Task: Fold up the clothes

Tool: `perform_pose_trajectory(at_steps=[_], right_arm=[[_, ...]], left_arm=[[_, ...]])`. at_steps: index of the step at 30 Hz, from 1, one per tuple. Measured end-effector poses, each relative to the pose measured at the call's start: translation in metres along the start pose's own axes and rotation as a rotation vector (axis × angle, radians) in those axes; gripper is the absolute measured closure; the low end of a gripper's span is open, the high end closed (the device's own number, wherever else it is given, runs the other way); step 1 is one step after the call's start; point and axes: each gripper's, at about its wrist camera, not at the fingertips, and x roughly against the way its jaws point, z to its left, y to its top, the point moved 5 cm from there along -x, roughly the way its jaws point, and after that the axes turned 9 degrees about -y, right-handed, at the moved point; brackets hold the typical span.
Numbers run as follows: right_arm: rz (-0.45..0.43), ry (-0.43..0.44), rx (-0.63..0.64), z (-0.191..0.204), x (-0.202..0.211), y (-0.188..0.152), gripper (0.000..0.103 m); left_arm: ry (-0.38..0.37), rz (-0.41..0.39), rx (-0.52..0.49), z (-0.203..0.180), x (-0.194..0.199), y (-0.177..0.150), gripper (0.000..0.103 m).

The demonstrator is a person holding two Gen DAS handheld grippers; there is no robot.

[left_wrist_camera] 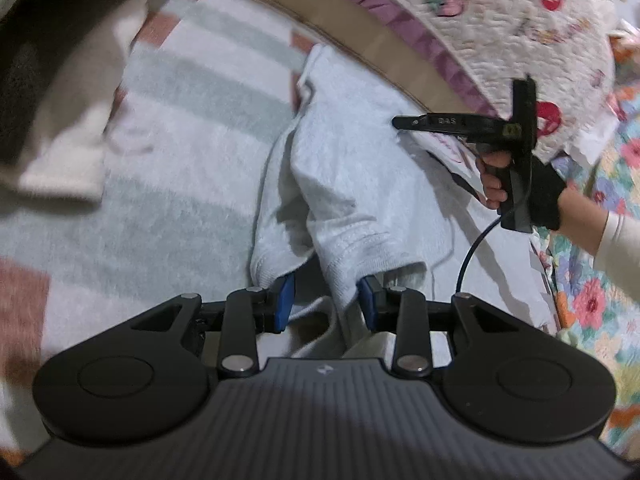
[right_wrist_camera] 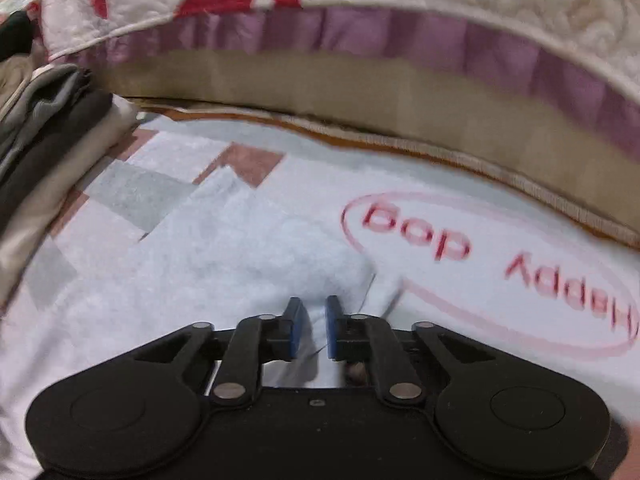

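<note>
A white sweatshirt [left_wrist_camera: 360, 168] with a red "Happy Dog" oval print [right_wrist_camera: 480, 264] lies on a striped blanket [left_wrist_camera: 180, 152]. My left gripper [left_wrist_camera: 326, 300] stands wide open around the ribbed cuff of a sleeve [left_wrist_camera: 356, 240], which lies between the blue pads [left_wrist_camera: 285, 300]. My right gripper [right_wrist_camera: 310, 326] is shut on a bunched fold of the white fabric [right_wrist_camera: 280, 256]. In the left wrist view the right gripper [left_wrist_camera: 404, 122] shows at the far side of the shirt, held in a gloved hand [left_wrist_camera: 540, 192].
A bed edge [right_wrist_camera: 360, 88] with a purple-trimmed strawberry quilt [left_wrist_camera: 500, 20] runs along the back. A stack of folded dark and beige clothes [right_wrist_camera: 48, 128] sits at the left. A floral quilt [left_wrist_camera: 592, 300] lies at the right.
</note>
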Motion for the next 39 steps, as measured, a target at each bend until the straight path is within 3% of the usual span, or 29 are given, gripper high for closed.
perform_pose_trajectory(at_steps=[2, 3, 5, 7, 9, 11, 13, 16, 18, 21, 23, 24, 26, 30, 32, 35, 38, 39], right_arm=[[-0.012, -0.06, 0.083, 0.003, 0.003, 0.001, 0.091], [-0.016, -0.107, 0.111, 0.005, 0.007, 0.003, 0.077], [-0.056, -0.167, 0.158, 0.02, 0.033, 0.002, 0.076], [-0.077, -0.024, 0.129, 0.041, 0.064, -0.005, 0.071], [-0.096, 0.117, 0.1, 0.061, 0.094, -0.013, 0.063], [-0.059, 0.266, 0.047, 0.084, 0.11, -0.024, 0.062], [0.003, 0.428, -0.039, 0.106, 0.122, -0.037, 0.059], [0.116, 0.602, -0.277, 0.118, 0.125, -0.053, 0.051], [0.173, 0.65, -0.378, 0.122, 0.123, -0.061, 0.043], [0.232, 0.649, -0.414, 0.131, 0.117, -0.074, 0.041], [0.259, 0.588, -0.37, 0.136, 0.116, -0.085, 0.044], [0.243, 0.553, -0.338, 0.135, 0.116, -0.088, 0.066], [0.207, 0.52, -0.296, 0.13, 0.117, -0.093, 0.089], [0.161, 0.538, -0.354, 0.113, 0.122, -0.1, 0.09], [0.145, 0.559, -0.362, 0.11, 0.127, -0.102, 0.09], [0.115, 0.635, -0.379, 0.113, 0.137, -0.102, 0.09], [0.092, 0.695, -0.415, 0.115, 0.146, -0.095, 0.09], [0.087, 0.709, -0.422, 0.116, 0.148, -0.091, 0.09]], left_arm=[[-0.024, 0.009, 0.049, -0.003, 0.003, 0.0, 0.059], [-0.035, 0.007, 0.04, -0.006, 0.004, 0.0, 0.057], [-0.035, 0.009, 0.015, -0.011, 0.005, -0.001, 0.057], [-0.02, -0.001, 0.001, -0.012, 0.004, -0.001, 0.063], [-0.005, -0.011, -0.013, -0.012, 0.003, -0.001, 0.083], [0.004, -0.029, -0.018, -0.013, 0.003, 0.0, 0.089], [-0.031, -0.053, -0.001, -0.014, 0.008, 0.002, 0.089], [-0.064, -0.067, -0.049, -0.028, 0.009, 0.002, 0.088], [-0.06, -0.062, -0.108, -0.039, 0.008, -0.001, 0.081], [-0.047, -0.034, -0.159, -0.053, -0.002, -0.007, 0.073], [-0.045, -0.002, -0.206, -0.062, -0.006, -0.012, 0.068], [-0.048, 0.016, -0.23, -0.066, -0.007, -0.014, 0.062], [-0.054, 0.041, -0.27, -0.073, -0.003, -0.015, 0.059], [-0.011, -0.006, -0.315, -0.067, 0.027, -0.004, 0.055], [0.037, -0.062, -0.25, -0.052, 0.037, 0.006, 0.055], [0.016, -0.112, -0.116, -0.029, 0.037, 0.014, 0.057], [0.029, -0.247, -0.208, -0.034, 0.038, 0.02, 0.059], [0.014, -0.316, -0.28, -0.041, 0.039, 0.023, 0.058]])
